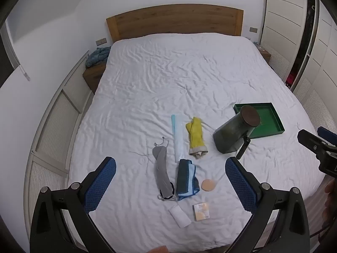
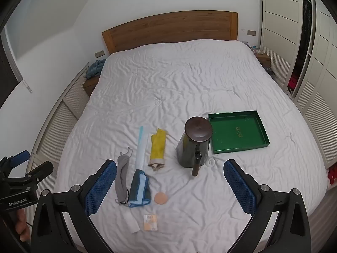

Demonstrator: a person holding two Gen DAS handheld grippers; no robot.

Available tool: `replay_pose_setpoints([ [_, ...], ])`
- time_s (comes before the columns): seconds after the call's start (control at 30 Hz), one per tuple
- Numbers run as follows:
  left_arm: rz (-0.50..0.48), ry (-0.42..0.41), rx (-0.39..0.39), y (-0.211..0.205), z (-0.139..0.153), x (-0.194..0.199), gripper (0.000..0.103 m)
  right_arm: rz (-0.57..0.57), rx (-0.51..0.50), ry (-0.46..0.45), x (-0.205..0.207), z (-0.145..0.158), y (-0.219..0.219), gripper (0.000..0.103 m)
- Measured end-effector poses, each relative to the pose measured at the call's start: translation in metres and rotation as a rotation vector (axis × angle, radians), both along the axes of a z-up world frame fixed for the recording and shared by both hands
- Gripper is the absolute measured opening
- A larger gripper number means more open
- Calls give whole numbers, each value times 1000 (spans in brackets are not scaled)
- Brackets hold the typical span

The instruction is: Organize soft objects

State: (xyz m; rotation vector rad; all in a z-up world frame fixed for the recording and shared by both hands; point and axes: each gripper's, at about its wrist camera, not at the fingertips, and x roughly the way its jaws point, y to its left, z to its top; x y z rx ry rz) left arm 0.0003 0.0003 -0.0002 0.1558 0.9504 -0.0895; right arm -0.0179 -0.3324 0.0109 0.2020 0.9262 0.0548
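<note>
On the white bed [image 1: 189, 80] lie a yellow glove [image 1: 195, 136] [image 2: 157, 147], a grey eye mask [image 1: 162, 171] [image 2: 122, 178], a folded blue cloth [image 1: 186, 179] [image 2: 139, 188], a long clear bag [image 1: 177, 137] [image 2: 141, 147], a round beige sponge [image 1: 207, 184] [image 2: 160, 197], a white pad [image 1: 180, 215] [image 2: 131, 222] and a small square packet [image 1: 201, 211] [image 2: 150, 222]. A green tray [image 1: 267, 119] [image 2: 214, 132] sits to the right. My left gripper [image 1: 170, 181] and right gripper [image 2: 170, 182] hover above the bed's near end, both open with nothing between the fingers.
A dark green jug-like appliance [image 1: 233, 132] [image 2: 193, 145] with a brown lid stands beside the tray. A small white ring [image 2: 210, 162] lies next to it. Wooden headboard [image 1: 174, 21] at the far end, wardrobes on the right, a blue knitted item [image 1: 98, 55] on the left nightstand.
</note>
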Motion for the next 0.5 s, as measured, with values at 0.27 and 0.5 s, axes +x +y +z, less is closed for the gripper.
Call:
replay_pose_setpoints([
  [0.27, -2, -1, -1, -2, 1, -1, 102, 0, 0, -1, -1, 1, 0, 103],
  [0.5, 0, 2, -4, -1, 0, 0, 102, 1, -4, -2, -3, 2, 1, 103],
])
